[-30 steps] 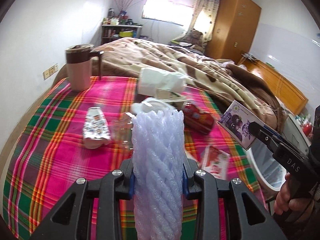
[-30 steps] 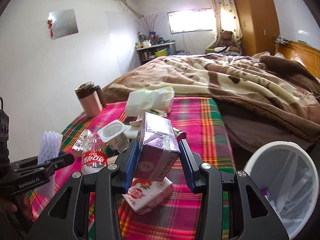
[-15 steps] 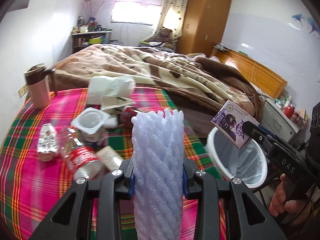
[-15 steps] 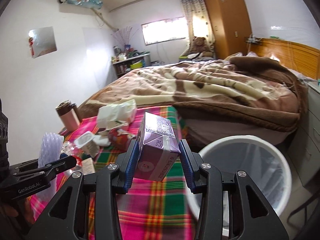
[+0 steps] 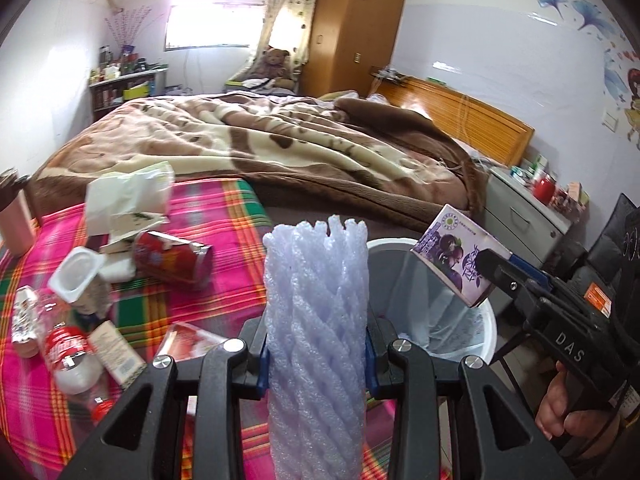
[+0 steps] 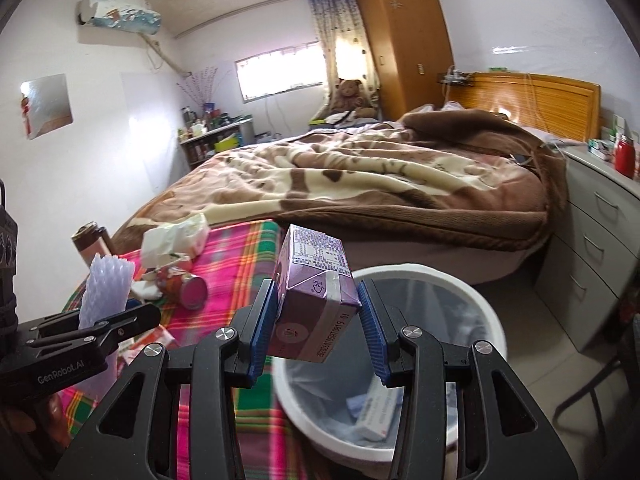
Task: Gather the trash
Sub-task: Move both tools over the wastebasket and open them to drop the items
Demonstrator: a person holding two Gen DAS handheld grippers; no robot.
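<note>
My left gripper (image 5: pixel 316 354) is shut on a pale lilac foam net sleeve (image 5: pixel 316 320) that stands upright between its fingers; the sleeve also shows in the right wrist view (image 6: pixel 105 290). My right gripper (image 6: pixel 318 320) is shut on a purple drink carton (image 6: pixel 314 296), tilted, held above the rim of a white trash bin (image 6: pixel 476 312). In the left wrist view the carton (image 5: pixel 456 256) hangs over the bin (image 5: pixel 490 332). The bin holds a liner and some packaging.
On the plaid cloth (image 5: pixel 224 208) lie a red can (image 5: pixel 172 256), a yogurt cup (image 5: pixel 74 276), a plastic bottle (image 5: pixel 70 360), small cartons (image 5: pixel 116 350), a white bag (image 5: pixel 128 196) and a pink mug (image 5: pixel 14 216). A bed (image 5: pixel 280 148) lies behind, drawers (image 6: pixel 600 248) to the right.
Both grippers have swung to the right, off the plaid cloth toward the bin. The carton now hangs over the bin's opening. Both grips are unchanged.
</note>
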